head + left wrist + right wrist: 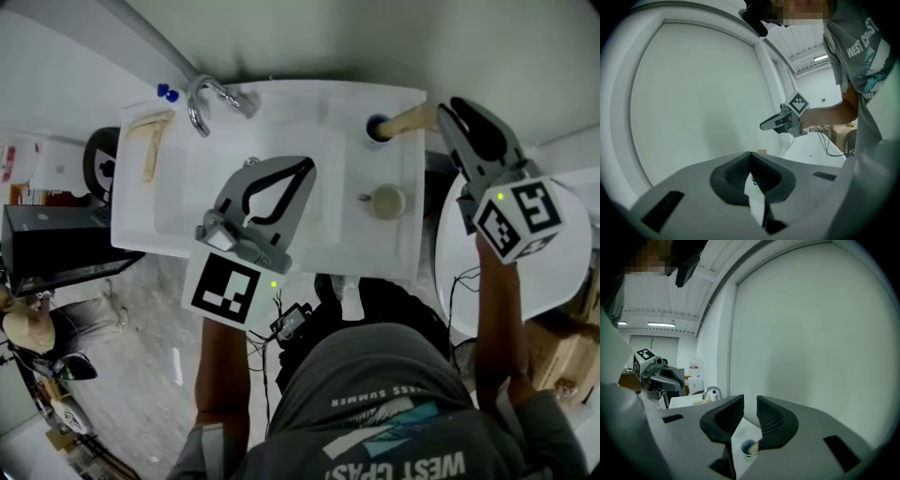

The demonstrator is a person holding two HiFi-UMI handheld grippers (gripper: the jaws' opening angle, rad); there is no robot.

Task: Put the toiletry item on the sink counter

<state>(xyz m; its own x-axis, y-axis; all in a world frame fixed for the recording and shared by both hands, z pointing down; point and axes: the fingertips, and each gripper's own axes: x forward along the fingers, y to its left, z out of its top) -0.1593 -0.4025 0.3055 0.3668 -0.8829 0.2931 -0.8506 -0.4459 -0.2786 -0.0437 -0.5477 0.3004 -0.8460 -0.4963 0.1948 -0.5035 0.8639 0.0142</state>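
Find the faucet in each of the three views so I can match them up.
Head view: faucet at the upper left, at the sink counter's back edge.
Right gripper view: small, left of centre, just above the jaws.
Left gripper view: not in it.
Shared landmark: the left gripper, seen in all three.

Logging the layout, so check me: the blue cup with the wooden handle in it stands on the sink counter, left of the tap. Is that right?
Not quite. The blue cup with the wooden handle in it does stand on the sink counter, but right of the tap, near the far right corner. The head view shows it.
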